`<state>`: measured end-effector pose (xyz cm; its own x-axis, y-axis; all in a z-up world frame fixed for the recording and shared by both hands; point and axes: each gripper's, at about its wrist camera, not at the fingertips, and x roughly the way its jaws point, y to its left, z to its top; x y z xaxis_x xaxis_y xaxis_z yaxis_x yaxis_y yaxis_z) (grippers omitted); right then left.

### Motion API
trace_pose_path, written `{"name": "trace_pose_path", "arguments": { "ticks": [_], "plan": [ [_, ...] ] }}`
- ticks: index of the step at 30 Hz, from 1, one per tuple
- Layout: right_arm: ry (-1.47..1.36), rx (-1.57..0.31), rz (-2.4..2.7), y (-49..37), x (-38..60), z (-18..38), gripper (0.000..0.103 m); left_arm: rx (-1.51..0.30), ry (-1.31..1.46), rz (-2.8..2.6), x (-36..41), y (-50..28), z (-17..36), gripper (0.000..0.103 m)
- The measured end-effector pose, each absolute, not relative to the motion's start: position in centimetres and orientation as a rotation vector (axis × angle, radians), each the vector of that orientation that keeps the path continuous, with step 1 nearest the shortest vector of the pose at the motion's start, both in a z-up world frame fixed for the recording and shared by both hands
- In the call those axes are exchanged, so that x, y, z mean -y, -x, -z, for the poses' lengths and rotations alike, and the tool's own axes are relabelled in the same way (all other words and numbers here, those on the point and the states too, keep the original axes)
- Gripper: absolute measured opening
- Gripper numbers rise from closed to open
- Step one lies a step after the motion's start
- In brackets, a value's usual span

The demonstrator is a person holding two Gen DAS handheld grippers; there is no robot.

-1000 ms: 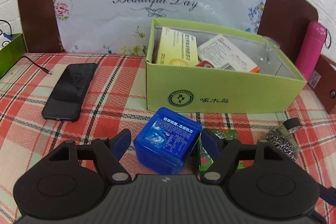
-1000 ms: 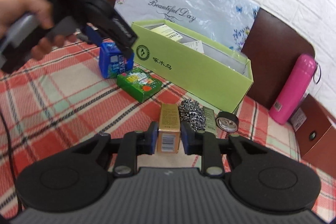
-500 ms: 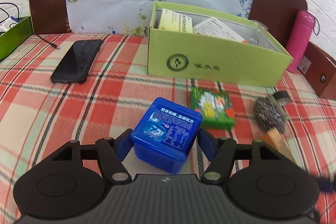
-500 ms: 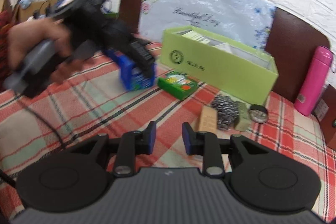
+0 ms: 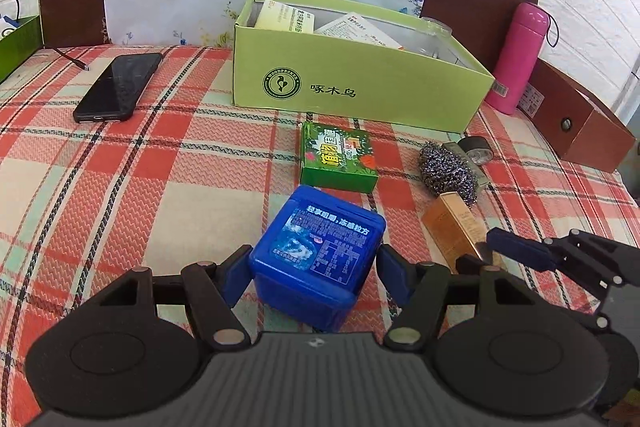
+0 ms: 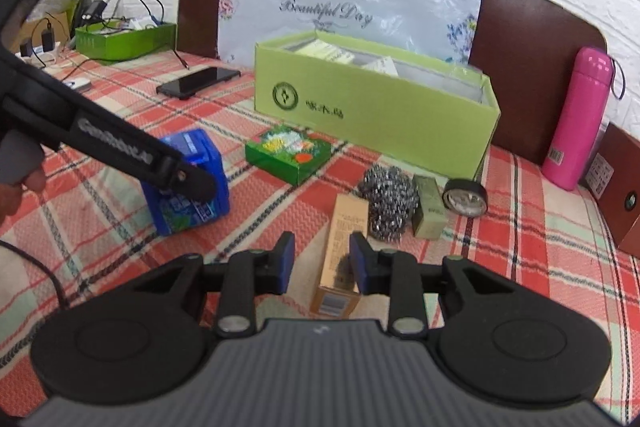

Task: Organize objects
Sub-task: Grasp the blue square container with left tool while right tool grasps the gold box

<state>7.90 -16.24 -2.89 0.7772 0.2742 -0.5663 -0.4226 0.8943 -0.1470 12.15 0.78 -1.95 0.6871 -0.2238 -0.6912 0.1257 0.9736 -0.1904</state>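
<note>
Far left, a phone [image 5: 118, 85] lies flat on the plaid sheet [image 5: 160, 187], well clear of the action. Next along, the left tool [image 5: 312, 255] grips the blue box [image 5: 320, 243], a pad on either side, its jaws having just been closing on it; from the right wrist view the box sits tilted, low over the sheet. Just beyond it a green packet [image 5: 338, 157] lies flat, and behind that the big green carton [image 5: 360, 87] stands open-topped against the headboard, with paper packs inside. Moving right, a steel scourer [image 5: 446, 173] rests on the sheet, touching the far end of the gold box [image 6: 348, 223], which lies lengthwise. Here is the right tool [image 6: 322, 241]: its jaws have just been opening and stand apart, not pressing. The gold box's near end lies between them, close by the right pad, with a clear gap to the left one. An olive box [image 6: 428, 213] sits just right of the scourer, a tape roll [image 6: 464, 197] beside that. Far right, a pink flask [image 6: 580, 115] stands upright by the headboard.
</note>
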Motion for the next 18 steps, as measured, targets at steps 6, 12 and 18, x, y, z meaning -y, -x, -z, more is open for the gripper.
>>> {"name": "trace_pose_path", "arguments": {
  "ticks": [6,12,18],
  "plan": [
    [0.276,-0.594,-0.345,-8.6,16.9,3.2,0.03,-0.791,0.124,0.195,-0.5,-12.0,2.0,0.069],
    [0.235,-0.653,-0.327,-9.9,17.7,4.2,0.035,-0.797,0.125,0.217,0.0,-11.9,2.0,0.069],
    [0.2,-0.639,-0.327,-10.0,18.5,3.8,0.048,-0.805,0.133,0.222,0.1,-12.4,2.0,0.069]
  ]
}}
